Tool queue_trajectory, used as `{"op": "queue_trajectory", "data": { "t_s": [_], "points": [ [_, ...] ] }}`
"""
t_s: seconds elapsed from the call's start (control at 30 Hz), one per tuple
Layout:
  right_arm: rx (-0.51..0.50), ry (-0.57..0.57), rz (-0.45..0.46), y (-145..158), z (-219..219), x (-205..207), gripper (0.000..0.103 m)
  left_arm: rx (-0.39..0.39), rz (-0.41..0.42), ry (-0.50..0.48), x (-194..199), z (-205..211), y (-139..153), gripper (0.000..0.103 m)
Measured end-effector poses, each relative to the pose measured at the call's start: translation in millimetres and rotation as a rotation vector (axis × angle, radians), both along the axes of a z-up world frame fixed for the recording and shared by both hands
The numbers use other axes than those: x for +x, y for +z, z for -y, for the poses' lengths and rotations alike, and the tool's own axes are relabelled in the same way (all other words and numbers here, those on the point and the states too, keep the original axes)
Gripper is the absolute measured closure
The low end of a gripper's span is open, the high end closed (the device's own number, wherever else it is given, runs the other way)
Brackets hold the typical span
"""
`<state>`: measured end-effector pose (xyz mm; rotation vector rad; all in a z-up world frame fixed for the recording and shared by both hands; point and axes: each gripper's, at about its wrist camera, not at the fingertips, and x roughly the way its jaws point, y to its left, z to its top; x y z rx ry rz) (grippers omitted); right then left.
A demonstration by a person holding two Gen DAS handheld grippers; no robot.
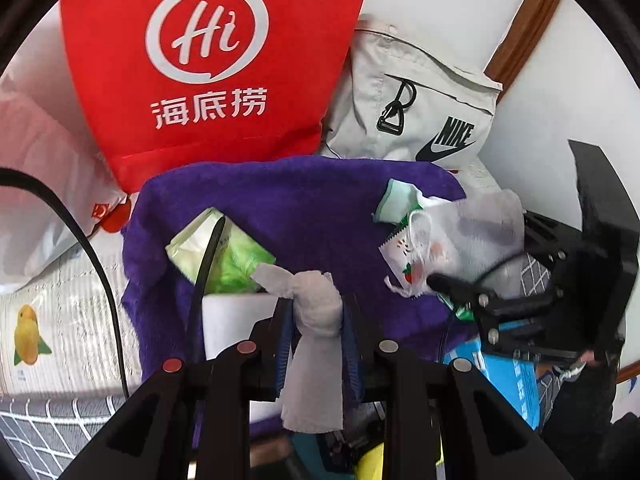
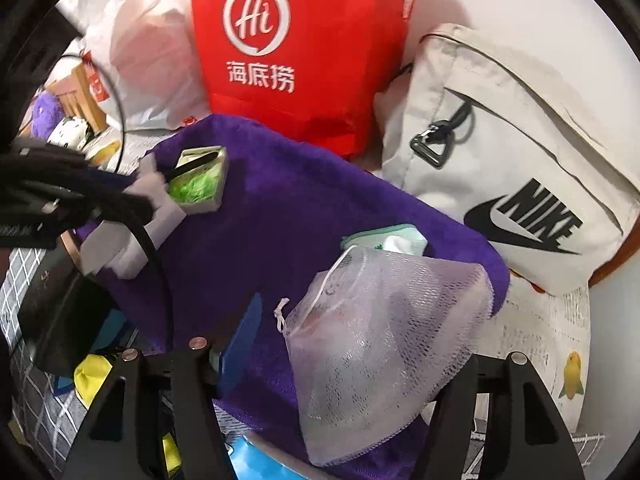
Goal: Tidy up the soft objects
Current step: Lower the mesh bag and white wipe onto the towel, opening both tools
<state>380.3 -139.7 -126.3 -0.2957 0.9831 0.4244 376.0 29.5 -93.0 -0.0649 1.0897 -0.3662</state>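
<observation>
My left gripper [image 1: 318, 320] is shut on a crumpled white tissue [image 1: 316, 344], held above a purple towel [image 1: 288, 208]. A green tissue pack [image 1: 224, 252] lies on the towel just ahead of it. My right gripper [image 2: 352, 344] is open with a white mesh drawstring bag [image 2: 380, 320] lying between its fingers on the towel [image 2: 280, 208]. A small green-and-white packet [image 2: 384, 240] lies just beyond the mesh bag. The left gripper [image 2: 132, 200] shows in the right wrist view beside the tissue pack [image 2: 200, 184]. The right gripper [image 1: 452, 286] shows at the mesh bag [image 1: 460, 236] in the left wrist view.
A red "Hi" shopping bag [image 1: 208, 72] stands behind the towel, with a grey Nike bag [image 1: 420, 112] to its right and a white plastic bag [image 2: 152, 60] to its left. A black cable [image 1: 100, 272] crosses at left. Blue [image 1: 508, 380] and yellow [image 2: 92, 380] items lie under the towel's near edge.
</observation>
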Motion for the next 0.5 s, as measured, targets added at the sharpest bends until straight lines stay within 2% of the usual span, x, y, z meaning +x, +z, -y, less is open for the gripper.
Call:
{"op": "queue_trajectory", "data": {
  "t_s": [0.07,0.13,0.2,0.27,0.4,0.5],
  "points": [
    [-0.007,-0.005,0.011,-1.7,0.1,0.2,0.029,0.006,-0.004,0.0,6.6,2.7,-0.6,0.08],
    [0.012,0.007,-0.019,-5.5,-0.9,1.0,0.024,0.009,-0.009,0.001,13.7,6.3,-2.1,0.08],
    [-0.019,0.024,-0.021,-9.7,-4.4,1.6,0.024,0.011,-0.019,0.009,22.3,10.4,-5.3,0.08],
    [-0.067,0.001,0.019,-8.5,-1.6,1.1,0.024,0.014,-0.028,0.004,28.2,14.6,-8.7,0.08],
    [-0.045,-0.049,0.002,-5.8,12.5,5.0,0.02,0.035,-0.048,-0.001,39.8,22.0,-18.3,0.079],
    [-0.057,-0.075,0.029,-1.0,21.7,4.4,0.02,0.058,-0.063,0.006,44.2,22.7,-24.4,0.079]
  ]
}}
